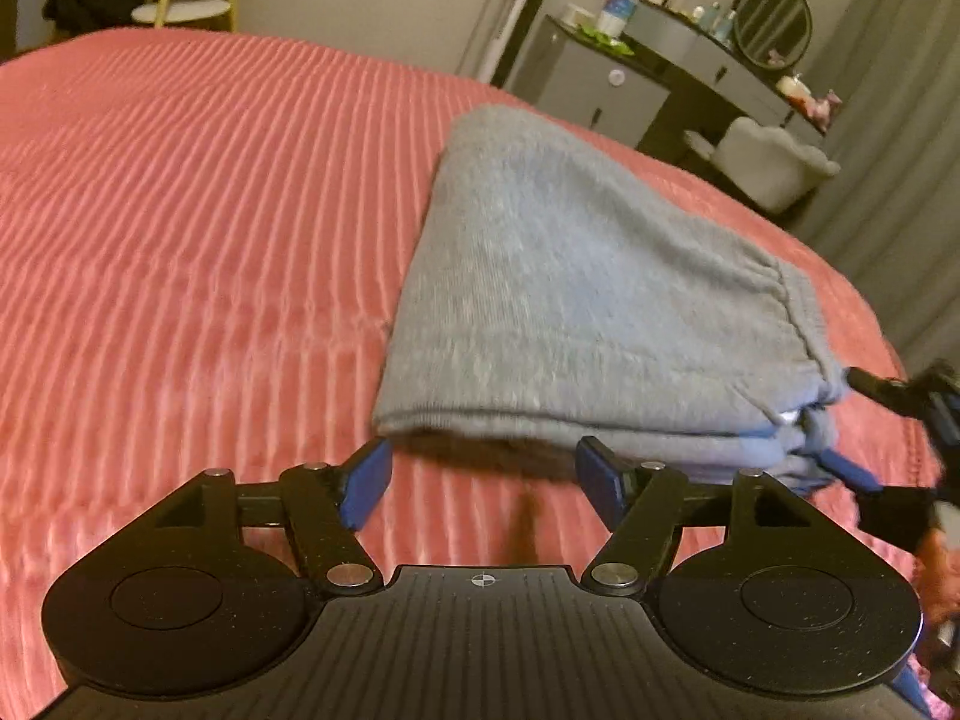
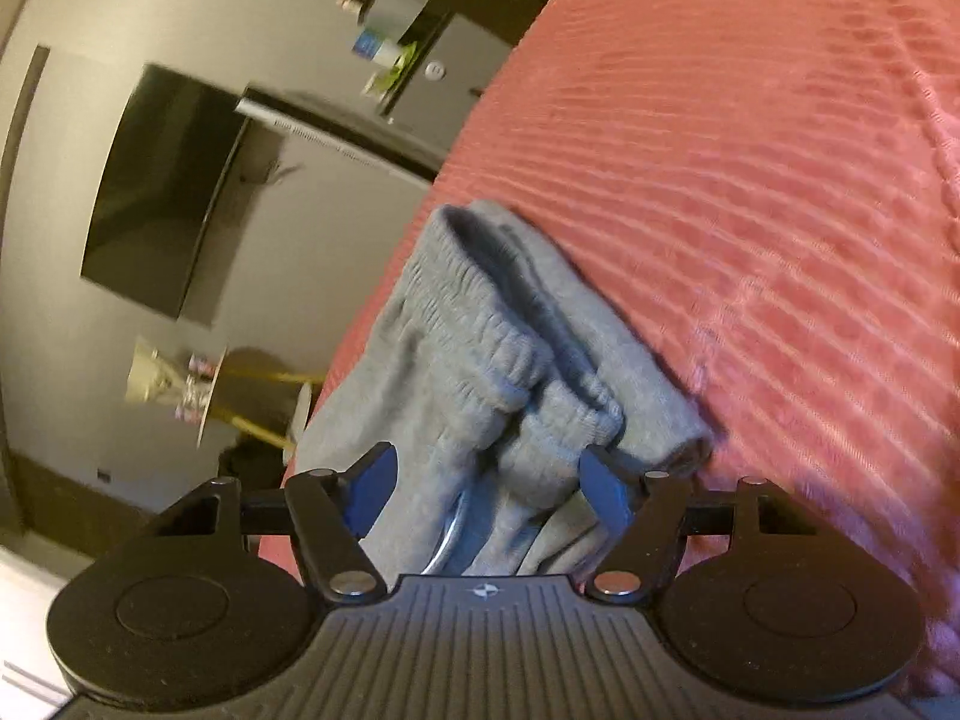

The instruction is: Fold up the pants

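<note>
- Pants (image 1: 576,300) lie folded into a thick grey bundle on the bed (image 1: 180,240), near its right-hand edge in the left wrist view, with the elastic waistband on top at the right end; the layers stack at the near edge, so the fold looks all but done.
- Left gripper (image 1: 485,483) sits just short of that near folded edge, its blue fingers (image 1: 367,489) spread wide with only pink bedspread between them; it holds nothing (probably backed off so the stack can settle).
- At the right rim of the same view part of the right gripper (image 1: 864,420) shows by the waistband end, its black and blue tips on either side of the cloth.
- In the right wrist view the picture is rolled, with the bed sloping up to the right and a dresser (image 2: 420,18) beyond.
- Here the right gripper (image 2: 486,492) straddles the waistband end of the pants (image 2: 480,348), fingers (image 2: 600,489) wide apart; cloth and a drawstring loop lie between them, but the pads do not seem to press on it, so I judge it unheld.
</note>
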### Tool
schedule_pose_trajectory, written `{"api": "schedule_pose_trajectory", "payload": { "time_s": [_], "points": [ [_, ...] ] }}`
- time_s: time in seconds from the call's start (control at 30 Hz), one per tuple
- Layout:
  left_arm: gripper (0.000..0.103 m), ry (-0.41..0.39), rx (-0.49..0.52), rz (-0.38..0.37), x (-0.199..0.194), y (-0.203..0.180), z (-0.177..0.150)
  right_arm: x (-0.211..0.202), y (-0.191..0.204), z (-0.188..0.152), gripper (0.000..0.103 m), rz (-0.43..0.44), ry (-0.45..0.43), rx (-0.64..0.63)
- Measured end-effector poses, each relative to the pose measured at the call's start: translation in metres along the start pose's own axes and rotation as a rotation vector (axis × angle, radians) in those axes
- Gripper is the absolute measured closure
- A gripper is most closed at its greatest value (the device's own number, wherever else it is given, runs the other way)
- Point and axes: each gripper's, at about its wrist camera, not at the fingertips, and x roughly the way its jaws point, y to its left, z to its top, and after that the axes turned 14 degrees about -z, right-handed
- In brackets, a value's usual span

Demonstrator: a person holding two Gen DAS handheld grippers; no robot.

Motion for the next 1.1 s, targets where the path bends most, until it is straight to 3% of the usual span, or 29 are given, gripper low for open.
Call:
{"api": "schedule_pose_trajectory", "payload": {
  "time_s": [0.13,0.3,0.33,0.37,0.4,0.5,0.53,0.6,0.67,0.7,0.73,0.83,0.87,0.9,0.97,1.0,1.1],
  "points": [
    [0.029,-0.043,-0.031,-0.014,-0.016,0.003,0.001,0.014,-0.009,0.001,0.037,-0.036,0.067,0.117],
    [0.029,-0.060,-0.075,0.018,-0.017,0.005,-0.001,0.021,-0.003,-0.007,0.033,-0.025,0.039,0.124],
    [0.029,-0.063,-0.080,0.019,-0.016,0.005,-0.001,0.020,-0.003,-0.009,0.044,-0.006,0.039,0.131],
    [0.029,-0.067,-0.085,0.023,-0.018,0.008,-0.004,0.021,-0.002,-0.008,0.062,0.014,0.035,0.135],
    [0.029,-0.069,-0.089,0.029,-0.019,0.009,-0.005,0.022,0.000,-0.008,0.063,0.042,0.027,0.133],
    [0.029,-0.051,-0.093,0.047,-0.016,0.012,-0.007,0.028,0.007,-0.008,0.055,0.051,0.006,0.118],
    [0.029,-0.042,-0.095,0.054,-0.014,0.011,-0.008,0.033,0.008,-0.008,0.043,0.029,0.013,0.122],
    [0.029,-0.032,-0.092,0.069,-0.011,0.011,-0.008,0.042,0.011,-0.006,0.042,-0.006,0.024,0.124],
    [0.029,-0.032,-0.078,0.085,-0.011,0.010,-0.008,0.039,0.021,-0.005,0.063,-0.045,-0.002,0.072],
    [0.029,-0.039,-0.073,0.097,-0.011,0.010,-0.008,0.034,0.028,-0.006,0.065,-0.057,-0.021,0.032],
    [0.029,-0.046,-0.073,0.101,-0.012,0.010,-0.007,0.028,0.033,-0.008,0.067,-0.027,-0.041,0.018],
    [0.029,-0.055,-0.094,0.100,-0.016,0.014,-0.006,0.010,0.023,-0.008,0.068,0.198,-0.031,0.143],
    [0.029,-0.060,-0.096,0.101,-0.018,0.016,-0.006,0.005,0.018,-0.008,0.068,0.199,-0.047,0.134],
    [0.029,-0.063,-0.098,0.109,-0.019,0.017,-0.006,0.003,0.016,-0.006,0.068,0.153,-0.079,0.087],
    [0.029,-0.054,-0.100,0.133,-0.018,0.018,-0.006,0.010,0.024,-0.011,0.065,-0.139,-0.161,-0.142],
    [0.029,-0.049,-0.099,0.144,-0.018,0.018,-0.006,0.020,0.025,-0.015,0.065,-0.251,-0.151,-0.230],
    [0.029,-0.039,-0.083,0.176,-0.020,0.014,-0.005,0.015,0.022,-0.015,0.062,-0.210,-0.151,-0.201]
  ]
}}
